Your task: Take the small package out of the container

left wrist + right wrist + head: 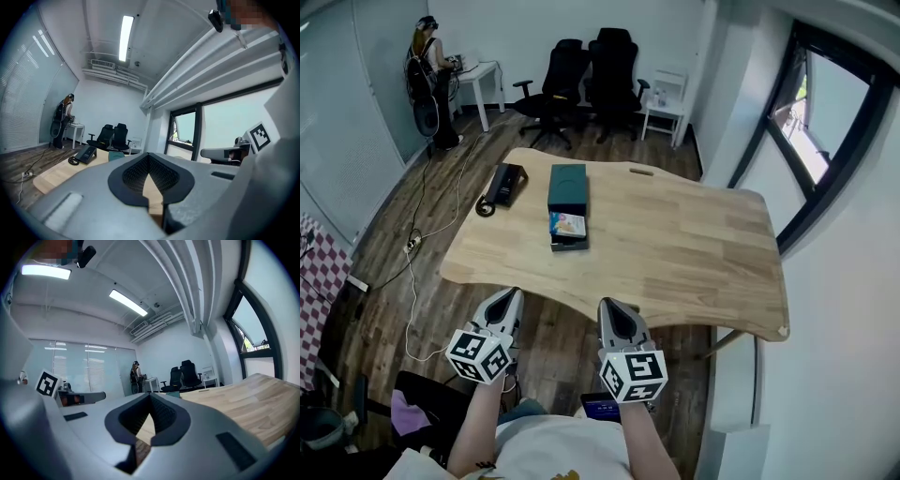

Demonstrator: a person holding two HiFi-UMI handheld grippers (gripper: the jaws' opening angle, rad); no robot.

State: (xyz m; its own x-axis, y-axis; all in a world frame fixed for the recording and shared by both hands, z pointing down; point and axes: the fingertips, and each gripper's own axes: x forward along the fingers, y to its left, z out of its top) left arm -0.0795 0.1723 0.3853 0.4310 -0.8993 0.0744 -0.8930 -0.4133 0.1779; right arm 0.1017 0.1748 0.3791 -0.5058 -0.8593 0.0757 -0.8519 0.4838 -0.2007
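Observation:
A dark teal container (568, 186) stands on the wooden table (694, 253), left of its middle. Its black drawer (570, 242) is pulled out toward me, and a small colourful package (567, 224) lies in it. Both grippers hang in front of the table's near edge, well short of the container. My left gripper (512, 294) is shut and holds nothing, and my right gripper (612, 306) is likewise shut and empty. In the left gripper view the closed tips (149, 154) point over the table, with the container (116, 155) small and far. The right gripper view shows shut tips (150, 395) and the container (174, 393) distant.
A black desk phone (504, 184) sits on the table left of the container, its cord trailing to the floor. Two black office chairs (581, 70) and a small white side table (664, 108) stand behind. A person (429, 70) stands at a white desk, far left. A window (825, 122) is at right.

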